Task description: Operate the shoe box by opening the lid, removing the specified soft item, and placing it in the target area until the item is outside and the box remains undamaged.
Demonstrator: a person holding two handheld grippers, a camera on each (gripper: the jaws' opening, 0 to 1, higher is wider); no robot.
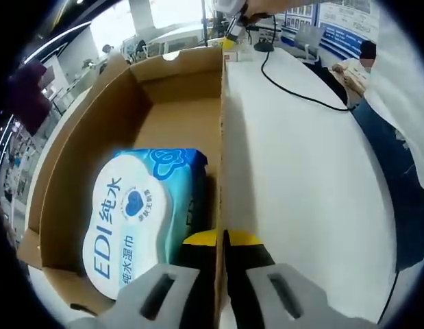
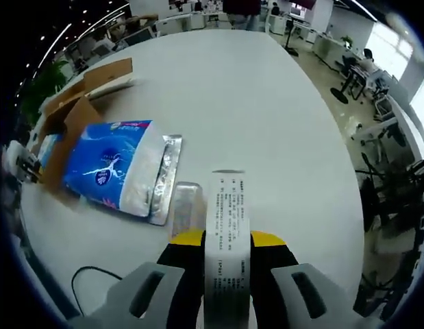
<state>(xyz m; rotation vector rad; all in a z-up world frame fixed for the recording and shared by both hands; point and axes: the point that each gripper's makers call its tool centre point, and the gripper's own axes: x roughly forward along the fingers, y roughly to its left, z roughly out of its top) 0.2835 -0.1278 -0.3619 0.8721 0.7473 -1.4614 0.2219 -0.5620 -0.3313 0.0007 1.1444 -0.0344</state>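
In the left gripper view, the left tongs [image 1: 222,241] are seen closed narrowly on the upright side wall of the open cardboard box [image 1: 81,137], one yellow-tipped jaw inside the wall and one outside. A pack of wet wipes [image 1: 133,219] with a white and blue label is seen lying on the box floor, just beside the gripped wall and the inner jaw. The box stands on the white counter [image 1: 301,178], over which a black cable [image 1: 294,92] is laid toward the far end. A person's sleeve [image 1: 407,96] is seen at the counter's right edge.

In the right gripper view, the right tongs [image 2: 227,241] are seen closed on a clear, flat packet [image 2: 225,219] bearing a white printed label; the packet is held between the yellow-tipped jaws and reaches forward over the counter [image 2: 266,103]. A blue and white soft pack [image 2: 112,168] with a silvery sealed end is seen lying on the counter, outside the box [image 2: 75,103], its far end against the box's brown flap. The left tongs [image 2: 20,164] can be made out at the box's left side. A cable [image 2: 95,274] is seen near the counter's near edge. Office desks and chairs are seen beyond.
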